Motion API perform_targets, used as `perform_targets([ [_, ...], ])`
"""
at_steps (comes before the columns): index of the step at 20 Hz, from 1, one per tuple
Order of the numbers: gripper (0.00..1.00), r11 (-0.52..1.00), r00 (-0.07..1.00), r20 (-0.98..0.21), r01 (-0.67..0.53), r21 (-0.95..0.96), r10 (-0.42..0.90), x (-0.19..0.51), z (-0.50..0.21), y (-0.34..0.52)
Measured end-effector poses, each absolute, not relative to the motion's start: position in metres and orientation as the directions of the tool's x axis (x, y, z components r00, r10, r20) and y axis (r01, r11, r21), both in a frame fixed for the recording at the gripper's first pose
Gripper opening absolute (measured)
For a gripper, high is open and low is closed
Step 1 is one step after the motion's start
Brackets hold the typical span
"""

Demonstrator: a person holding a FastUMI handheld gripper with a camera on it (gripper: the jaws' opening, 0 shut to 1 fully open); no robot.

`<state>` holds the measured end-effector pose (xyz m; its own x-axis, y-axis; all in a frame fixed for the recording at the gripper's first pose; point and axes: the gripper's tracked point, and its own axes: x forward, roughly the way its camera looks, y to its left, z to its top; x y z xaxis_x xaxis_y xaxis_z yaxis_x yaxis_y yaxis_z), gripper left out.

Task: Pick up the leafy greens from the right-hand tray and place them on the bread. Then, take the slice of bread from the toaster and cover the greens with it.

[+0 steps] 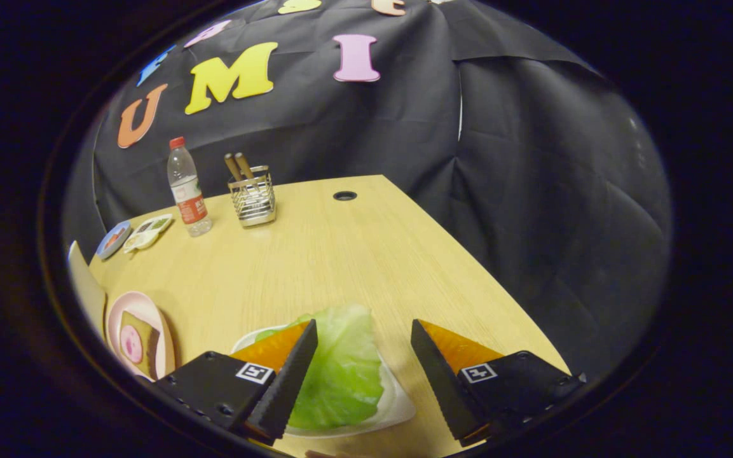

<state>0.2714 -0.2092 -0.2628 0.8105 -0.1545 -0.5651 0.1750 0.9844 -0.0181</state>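
The gripper (364, 331) hovers with its fingers spread wide, gripping nothing; the leafy greens (341, 369) lie in a shallow white tray (398, 407) at the table's (341, 254) near edge, between the fingers and partly under the left one; off at the left edge a pink plate (140, 334) carries the bread (137, 343) (something round and pink sits on it); toward the far left corner stand a water bottle (187, 187) and a wire holder (252, 200).
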Motion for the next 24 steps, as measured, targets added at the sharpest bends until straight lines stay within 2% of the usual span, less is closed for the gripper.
perform_targets([
  [6, 0.75, 0.986, 0.782, -0.612, 0.165, 0.013, -0.123, 0.275, -0.278, -0.192],
  [7, 0.68, 0.984, 0.785, -0.603, 0.176, 0.002, -0.139, 0.279, -0.279, -0.196],
  [9, 0.43, 0.987, 0.8, -0.587, 0.162, 0.013, -0.124, 0.278, -0.271, -0.192],
  [12, 0.22, 0.987, 0.802, -0.584, 0.161, 0.008, -0.126, 0.276, -0.27, -0.193],
  [13, 0.19, 0.988, 0.803, -0.584, 0.152, 0.014, -0.116, 0.275, -0.27, -0.19],
  [16, 0.19, 0.99, 0.802, -0.585, 0.142, -0.008, -0.12, 0.276, -0.273, -0.191],
  [17, 0.01, 0.99, 0.796, -0.593, 0.143, -0.011, -0.122, 0.272, -0.272, -0.189],
  [24, 0.0, 0.994, 0.85, -0.519, 0.107, -0.007, -0.095, 0.254, -0.227, -0.174],
])
